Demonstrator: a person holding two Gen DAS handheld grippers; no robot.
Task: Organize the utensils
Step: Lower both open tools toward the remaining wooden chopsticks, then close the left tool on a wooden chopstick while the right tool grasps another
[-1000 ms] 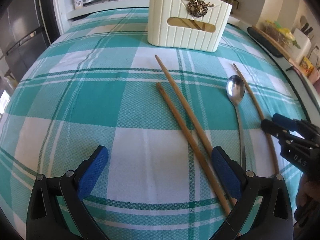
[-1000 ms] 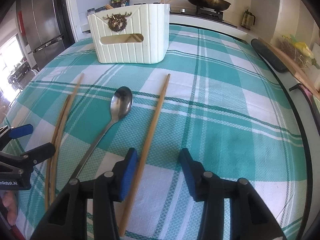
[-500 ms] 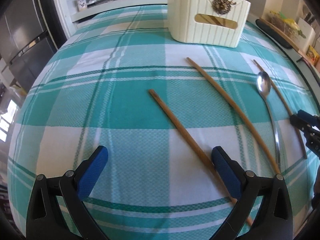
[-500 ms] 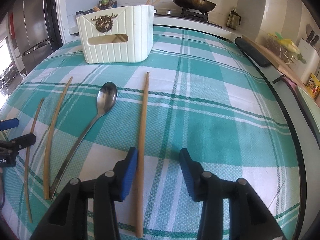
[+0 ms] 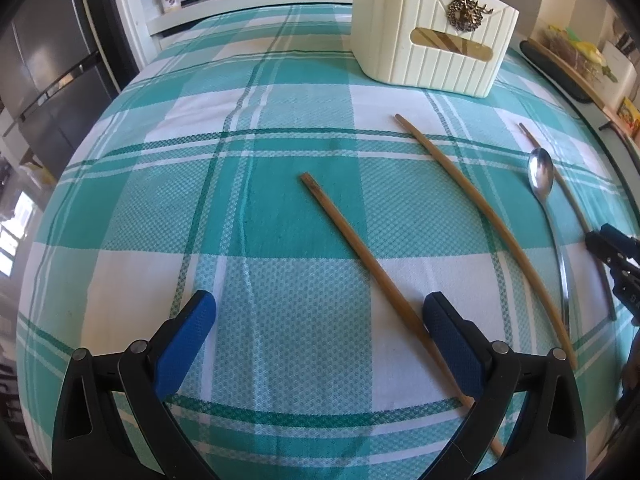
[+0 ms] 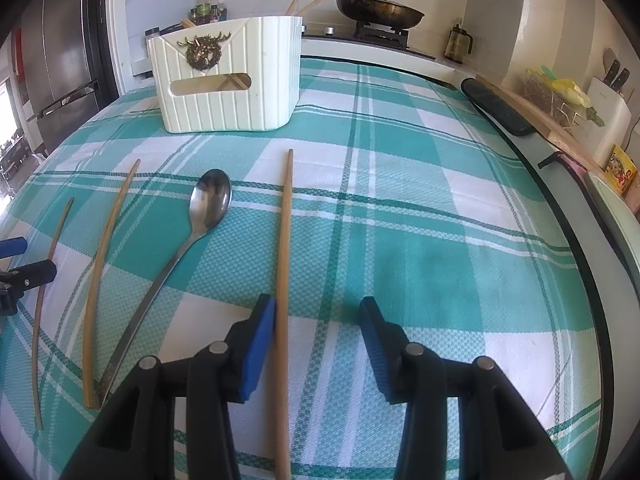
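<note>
Each hand-held left gripper (image 5: 320,330) and right gripper (image 6: 316,330) is a black plastic frame with triangular cut-outs. Silver round rivets sit at the finger joints. The fingers (image 5: 182,340) carry smooth blue rectangular pads.

Three wooden chopsticks and one steel spoon (image 6: 210,200) lie flat on the plaid-covered counter (image 6: 400,208), all pointing roughly toward the far side. Rightmost chopstick (image 6: 285,264) lies straight, apart from the spoon. Spoon lies bowl up, bowl at the far end. Middle chopstick (image 6: 106,256) and leftmost chopstick (image 6: 50,264) lie left of it. Cream ribbed holder (image 6: 228,80) stands upright at far left, containing more chopsticks.
</note>
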